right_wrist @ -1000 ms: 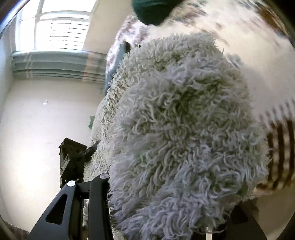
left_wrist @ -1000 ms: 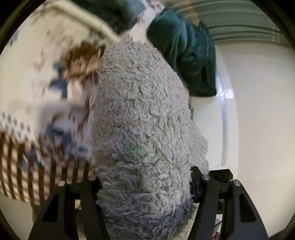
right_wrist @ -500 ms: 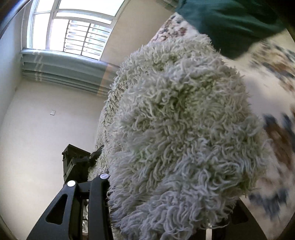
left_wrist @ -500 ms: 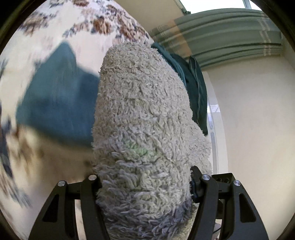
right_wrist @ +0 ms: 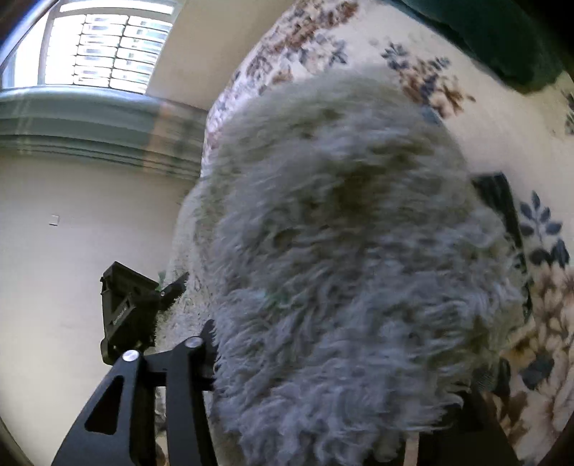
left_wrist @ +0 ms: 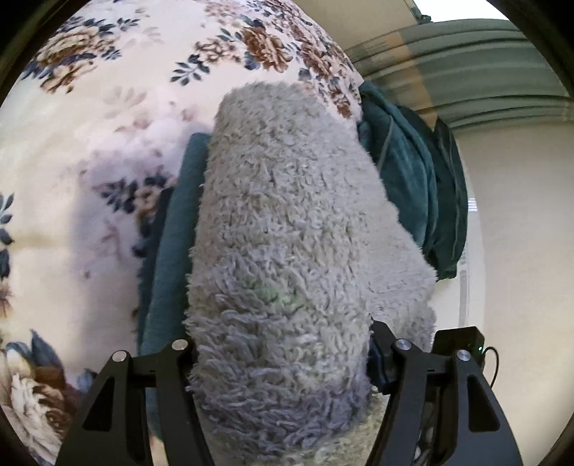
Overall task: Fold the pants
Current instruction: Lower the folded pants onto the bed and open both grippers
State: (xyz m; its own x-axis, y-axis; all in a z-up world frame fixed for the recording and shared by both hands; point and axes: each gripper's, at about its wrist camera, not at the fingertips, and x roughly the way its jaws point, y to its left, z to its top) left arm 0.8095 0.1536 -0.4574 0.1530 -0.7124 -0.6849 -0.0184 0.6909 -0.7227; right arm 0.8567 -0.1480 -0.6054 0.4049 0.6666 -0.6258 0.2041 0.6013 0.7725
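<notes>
The pants are shaggy grey fleece (left_wrist: 287, 233). In the left wrist view a thick bunch of them fills the space between my left gripper's (left_wrist: 283, 362) black fingers, which are shut on it. In the right wrist view the same fleece (right_wrist: 340, 269) bulges over my right gripper (right_wrist: 323, 387), shut on it; its right finger is hidden by the pile. The left gripper's body (right_wrist: 125, 315) shows at the fabric's far edge. The pants hang lifted over a floral bed cover (left_wrist: 107, 107).
Dark teal garments (left_wrist: 412, 172) lie on the bed beyond and under the fleece, and another teal piece (right_wrist: 495, 32) at the top right. A cream wall (right_wrist: 71, 233), a green curtain (left_wrist: 466, 61) and a window (right_wrist: 107, 53) lie behind.
Both grippers have swung with the fleece across the bed, from the checked and floral cover over to the teal garments. The grip on the pants has not changed.
</notes>
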